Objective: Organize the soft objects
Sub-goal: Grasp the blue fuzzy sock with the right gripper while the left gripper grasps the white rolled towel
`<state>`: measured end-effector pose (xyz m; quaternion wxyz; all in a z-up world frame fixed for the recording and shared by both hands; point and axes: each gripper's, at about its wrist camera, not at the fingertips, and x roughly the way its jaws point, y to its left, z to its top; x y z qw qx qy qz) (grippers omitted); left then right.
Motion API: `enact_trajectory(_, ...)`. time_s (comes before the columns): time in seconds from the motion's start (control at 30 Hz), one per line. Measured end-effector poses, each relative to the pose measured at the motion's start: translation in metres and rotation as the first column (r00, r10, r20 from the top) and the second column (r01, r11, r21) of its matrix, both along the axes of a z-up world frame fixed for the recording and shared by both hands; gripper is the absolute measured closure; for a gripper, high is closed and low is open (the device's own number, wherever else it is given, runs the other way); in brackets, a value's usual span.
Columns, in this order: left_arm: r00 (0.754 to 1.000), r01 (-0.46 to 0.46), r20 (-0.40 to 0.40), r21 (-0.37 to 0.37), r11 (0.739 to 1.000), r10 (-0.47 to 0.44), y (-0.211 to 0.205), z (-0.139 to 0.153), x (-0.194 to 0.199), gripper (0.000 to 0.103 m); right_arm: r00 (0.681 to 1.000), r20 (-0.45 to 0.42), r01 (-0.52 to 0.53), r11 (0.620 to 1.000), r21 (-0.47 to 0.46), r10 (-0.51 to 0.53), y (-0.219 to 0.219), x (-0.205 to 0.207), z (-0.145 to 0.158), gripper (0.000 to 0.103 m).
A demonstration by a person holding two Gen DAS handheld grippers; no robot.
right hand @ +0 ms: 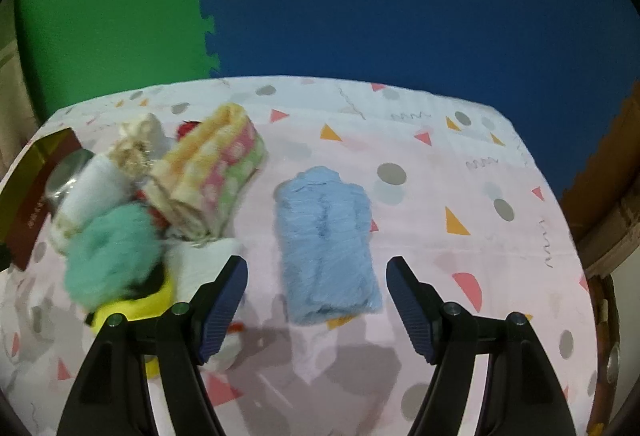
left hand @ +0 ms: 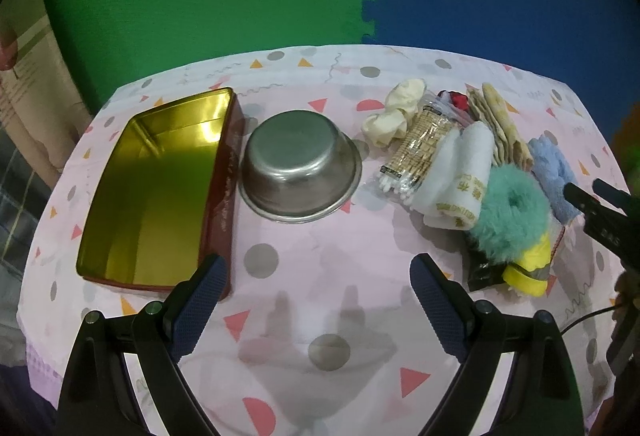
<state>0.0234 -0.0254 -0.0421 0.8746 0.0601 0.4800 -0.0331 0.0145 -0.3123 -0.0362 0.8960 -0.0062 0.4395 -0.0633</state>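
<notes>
On the patterned cloth, far left, lies an empty gold-lined tin; just beside it a steel bowl, also empty. Right of these sits the heap of soft goods: cream cloth, cotton swabs, white towel, teal scrunchie. The blue towel (fluffy, folded) lies apart, between the right gripper's fingers. Left gripper and right both gape wide, holding nothing.

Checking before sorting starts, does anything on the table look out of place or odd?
Nothing spilled or damaged. The metal bowl sits upside down beside the open tin. The blue towel lies apart from the soft-item pile.
</notes>
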Motion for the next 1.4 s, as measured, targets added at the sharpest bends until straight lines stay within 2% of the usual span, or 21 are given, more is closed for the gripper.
enact_trajectory(0.43, 0.998, 0.067, 0.014, -0.027, 0.997, -0.066, -0.021, -0.004, 0.016, 0.012, 0.998, -0.054, 0.022, 0.997, 0.069, -0.018, -0.027, 0.039, -0.044, 0.029)
enact_trajectory(0.63, 0.991, 0.133, 0.028, -0.033, 0.991, -0.132, -0.038, -0.003, 0.022, 0.012, 0.999, -0.032, 0.015, 1.000, 0.025, -0.015, -0.023, 0.048, -0.051, 0.030)
enact_trajectory(0.77, 0.985, 0.170, 0.024, -0.040, 0.985, -0.169, -0.049, -0.004, 0.027, 0.012, 1.000, -0.016, 0.008, 1.000, 0.027, -0.007, -0.022, 0.049, -0.048, 0.058)
enact_trajectory(0.9, 0.979, 0.204, 0.012, -0.051, 0.978, -0.203, -0.060, -0.007, 0.032, 0.012, 1.000, -0.009, 0.022, 0.999, 0.049, -0.022, -0.028, 0.046, -0.047, 0.069)
enact_trajectory(1.13, 0.977, 0.209, -0.013, -0.074, 0.975, -0.211, -0.070, -0.009, 0.047, 0.012, 0.998, -0.010, 0.067, 0.996, 0.062, -0.067, -0.038, 0.015, -0.045, 0.070)
enact_trajectory(1.3, 0.981, 0.189, -0.021, -0.087, 0.978, -0.192, -0.073, -0.010, 0.059, 0.021, 0.997, 0.002, 0.071, 0.994, 0.081, -0.072, -0.042, 0.005, -0.046, 0.070)
enact_trajectory(1.4, 0.979, 0.196, -0.033, -0.102, 0.975, -0.200, -0.076, -0.012, 0.064, 0.025, 0.998, -0.001, 0.069, 0.996, 0.051, -0.069, -0.038, 0.006, -0.047, 0.069)
